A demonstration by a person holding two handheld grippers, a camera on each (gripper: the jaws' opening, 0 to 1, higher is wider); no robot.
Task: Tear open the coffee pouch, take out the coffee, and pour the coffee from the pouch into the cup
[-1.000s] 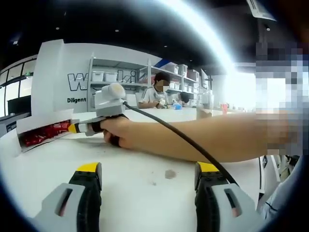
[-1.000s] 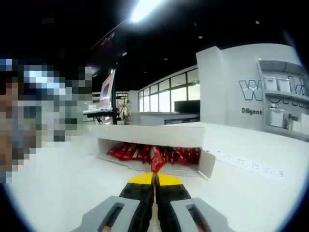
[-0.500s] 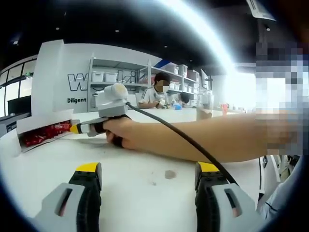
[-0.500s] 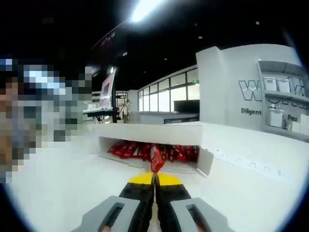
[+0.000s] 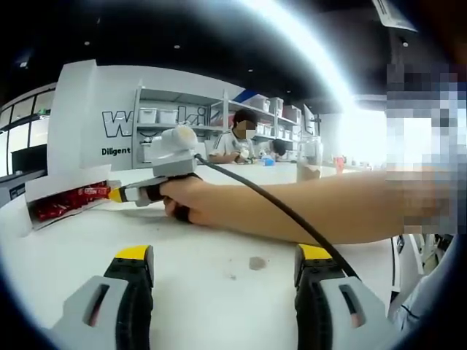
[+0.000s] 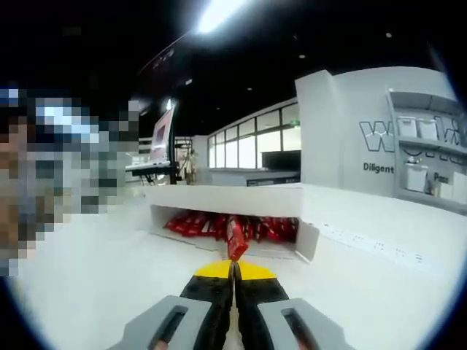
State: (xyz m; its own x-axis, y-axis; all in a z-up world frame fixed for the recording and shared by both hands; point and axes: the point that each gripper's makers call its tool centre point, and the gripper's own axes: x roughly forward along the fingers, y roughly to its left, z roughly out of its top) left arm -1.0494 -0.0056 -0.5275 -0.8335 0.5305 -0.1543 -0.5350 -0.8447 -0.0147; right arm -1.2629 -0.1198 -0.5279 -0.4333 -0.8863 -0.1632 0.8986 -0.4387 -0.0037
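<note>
While its jaws stay pressed together on one red coffee pouch (image 6: 236, 244), the right gripper (image 6: 235, 271) holds it just in front of a white box (image 6: 219, 202) lying open on its side on the white table (image 6: 87, 292).

Going left to right in the left gripper view, the box (image 5: 51, 186) with more red pouches (image 5: 62, 202) sits at the far left, the right gripper (image 5: 117, 194) reaches toward it in a person's hand (image 5: 191, 200), and the left gripper (image 5: 222, 266) hangs low over the table with jaws spread and nothing between them. The pouch looks light, thin and floppy, probably slick foil; it is pinched at its near end, so a tear would likely start best from an upper corner.
</note>
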